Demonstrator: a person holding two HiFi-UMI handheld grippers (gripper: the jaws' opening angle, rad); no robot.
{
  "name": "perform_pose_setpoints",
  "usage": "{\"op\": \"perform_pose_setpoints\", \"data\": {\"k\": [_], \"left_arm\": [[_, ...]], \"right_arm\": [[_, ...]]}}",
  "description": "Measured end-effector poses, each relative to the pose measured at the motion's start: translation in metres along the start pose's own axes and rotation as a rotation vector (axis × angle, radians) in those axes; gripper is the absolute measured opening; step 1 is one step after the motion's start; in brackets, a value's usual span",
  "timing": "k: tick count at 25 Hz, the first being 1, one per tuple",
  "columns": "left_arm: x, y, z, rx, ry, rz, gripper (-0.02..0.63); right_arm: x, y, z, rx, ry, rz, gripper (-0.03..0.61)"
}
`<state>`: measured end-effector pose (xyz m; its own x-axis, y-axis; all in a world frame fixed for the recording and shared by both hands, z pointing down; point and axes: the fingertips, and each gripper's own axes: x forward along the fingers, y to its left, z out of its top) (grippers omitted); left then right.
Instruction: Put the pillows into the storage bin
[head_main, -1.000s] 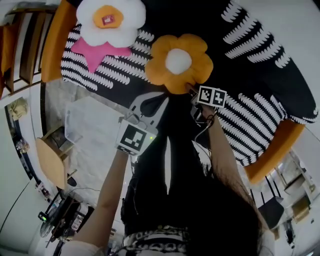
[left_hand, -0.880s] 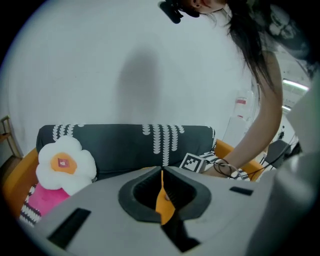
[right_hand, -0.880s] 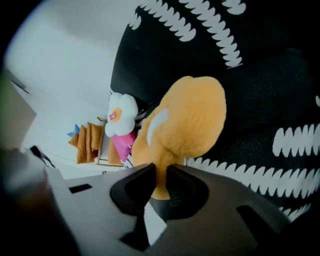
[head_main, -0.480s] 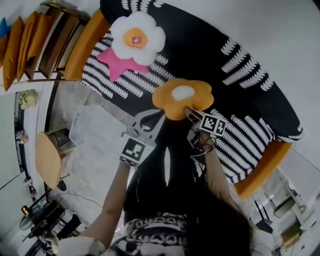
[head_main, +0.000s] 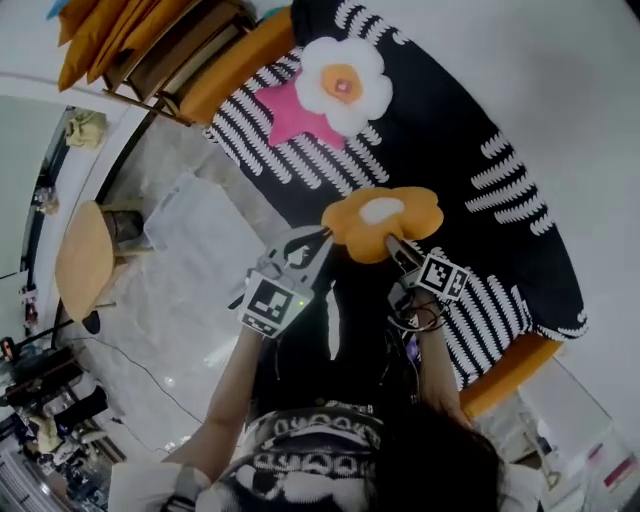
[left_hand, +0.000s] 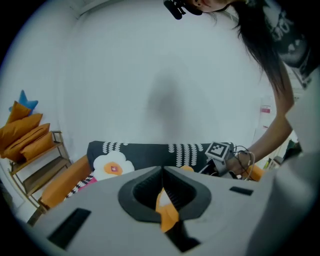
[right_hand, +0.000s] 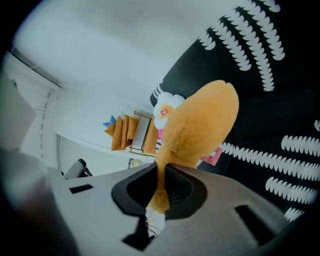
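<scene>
Left claw (head_main: 318, 240), right claw (head_main: 392, 246) both clamp orange flower pillow (head_main: 383, 222), right jaws just closing; forearms (head_main: 225, 385) outstretched side by side.

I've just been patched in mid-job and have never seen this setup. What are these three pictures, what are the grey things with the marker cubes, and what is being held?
There is no robot here: a person holds a two-jaw gripper in each hand, and the marker cubes are part of those grippers. The head view comes from a camera on the person's head, looking steeply down. The left gripper shows on its left and the right gripper on its right. The other two pictures come from a camera riding on each gripper, looking along its jaws. Both pairs of jaws are shut on the orange flower pillow, held up over the black-and-white sofa. The right jaws have just been closing on it. A white flower pillow and a pink star pillow lie on the sofa. The clear storage bin stands on the floor to the left.
</scene>
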<state>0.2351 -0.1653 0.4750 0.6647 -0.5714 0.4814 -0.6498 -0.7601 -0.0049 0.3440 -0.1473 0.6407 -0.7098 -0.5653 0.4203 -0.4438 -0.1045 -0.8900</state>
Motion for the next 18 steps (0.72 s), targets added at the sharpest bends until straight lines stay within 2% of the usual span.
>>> {"op": "perform_pose_setpoints", "data": {"k": [6, 11, 15, 18], "left_arm": [[-0.056, 0.025, -0.016, -0.065, -0.003, 0.128, 0.011], [-0.108, 0.051, -0.034, -0.128, -0.024, 0.263, 0.011], [-0.164, 0.068, -0.055, -0.173, -0.043, 0.356, 0.011], [-0.210, 0.085, -0.084, -0.215, -0.049, 0.411, 0.011]], "right_arm": [[0.015, 0.045, -0.016, -0.060, 0.062, 0.031, 0.032], [0.055, 0.090, -0.037, -0.155, 0.177, 0.073, 0.032], [0.090, 0.129, -0.073, -0.227, 0.271, 0.093, 0.032], [0.124, 0.155, -0.112, -0.272, 0.332, 0.099, 0.032]]}}
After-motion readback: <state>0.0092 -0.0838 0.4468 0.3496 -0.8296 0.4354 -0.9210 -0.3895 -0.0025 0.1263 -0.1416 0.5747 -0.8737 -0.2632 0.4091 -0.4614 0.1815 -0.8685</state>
